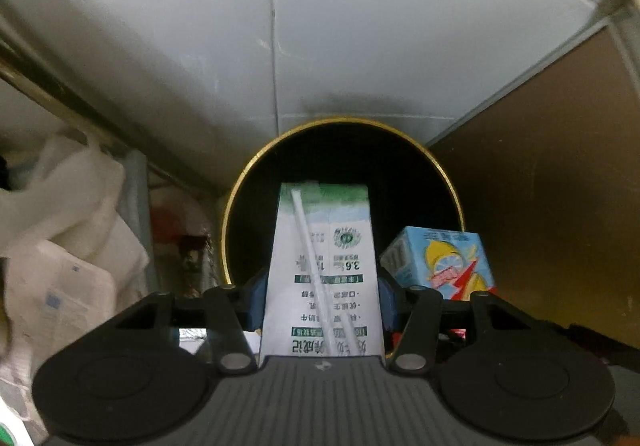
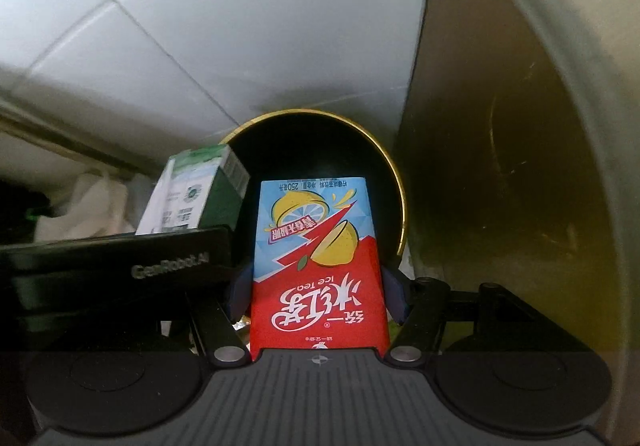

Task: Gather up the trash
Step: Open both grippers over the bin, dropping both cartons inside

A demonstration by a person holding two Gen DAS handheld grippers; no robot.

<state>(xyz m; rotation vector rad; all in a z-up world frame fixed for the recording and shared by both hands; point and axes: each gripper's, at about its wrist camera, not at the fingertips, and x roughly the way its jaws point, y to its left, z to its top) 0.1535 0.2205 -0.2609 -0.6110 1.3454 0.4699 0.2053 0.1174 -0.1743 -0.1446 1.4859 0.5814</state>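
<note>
- A pale tiled floor (image 1: 360,46) fills the upper part of both views, crossed by thin grout lines.
- A brown panel (image 1: 540,206) rises along the right side of the left view; in the right view it takes up the whole right side.
- A round black bin (image 1: 408,174) with a thin gold rim sits against the foot of that panel, and its dark mouth opens behind both cartons (nothing inside it can be made out).
- White plastic bags (image 1: 68,214) are heaped to the left of the bin, soft and blurred.
- The left gripper (image 1: 322,296) is clamped on a white and green milk carton (image 1: 340,266), one blue pad pressed to each side; the carton is upside down, its far end in front of the bin's mouth, and a wrapped straw (image 1: 310,258) is stuck along its face.
- The right gripper (image 2: 318,292) is clamped on a red and blue iced tea carton (image 2: 316,266), also upside down and in front of the bin's mouth.
- In the left view the tea carton shows just to the right of the milk carton, the two near each other.
</note>
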